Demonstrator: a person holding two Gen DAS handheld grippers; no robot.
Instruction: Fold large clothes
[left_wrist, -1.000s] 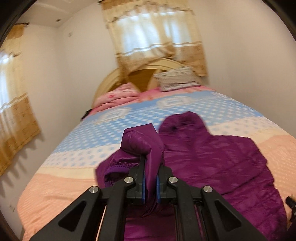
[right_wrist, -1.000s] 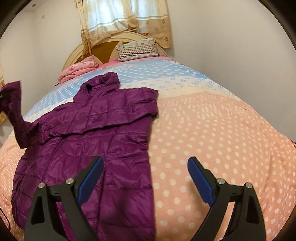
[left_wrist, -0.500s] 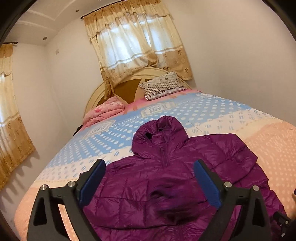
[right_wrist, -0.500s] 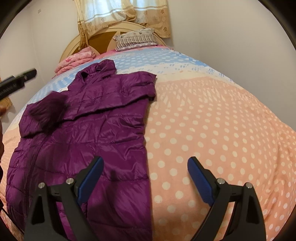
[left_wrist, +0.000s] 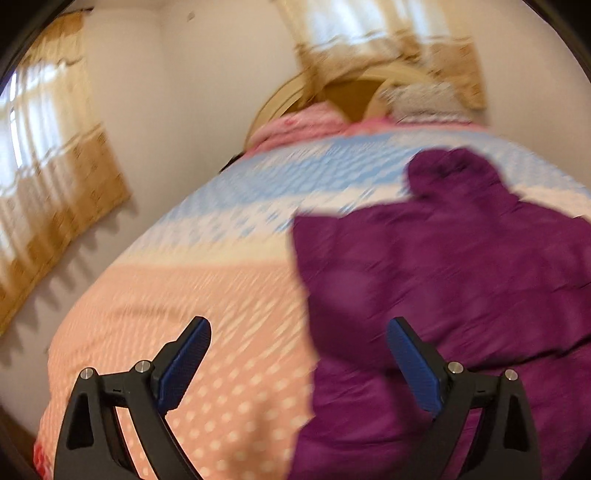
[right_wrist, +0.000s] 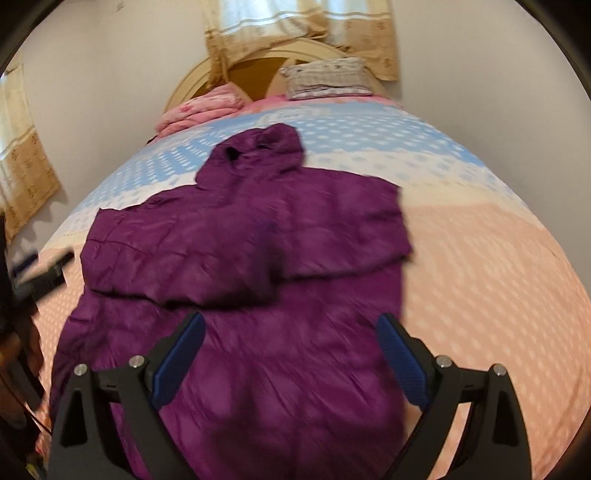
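Note:
A purple hooded puffer jacket (right_wrist: 251, 258) lies flat on the bed, hood toward the headboard, both sleeves folded across its chest. In the blurred left wrist view the jacket (left_wrist: 461, 266) fills the right half. My left gripper (left_wrist: 299, 354) hangs open over the jacket's left edge and the bedspread, nothing between its blue pads. My right gripper (right_wrist: 291, 350) is open above the jacket's lower body, holding nothing. The left gripper's black tip (right_wrist: 51, 271) shows at the left edge of the right wrist view.
The bed has a polka-dot spread (right_wrist: 480, 280), peach near me and blue farther off. A pink folded blanket (right_wrist: 199, 110) and a patterned pillow (right_wrist: 328, 79) lie at the curved wooden headboard. Curtained windows (left_wrist: 48, 177) stand behind and to the left, white walls at both sides.
My left gripper let go of the purple sleeve, which now lies across the jacket's chest, then swung left and down. My right gripper shifted left, from over the bedspread to over the jacket.

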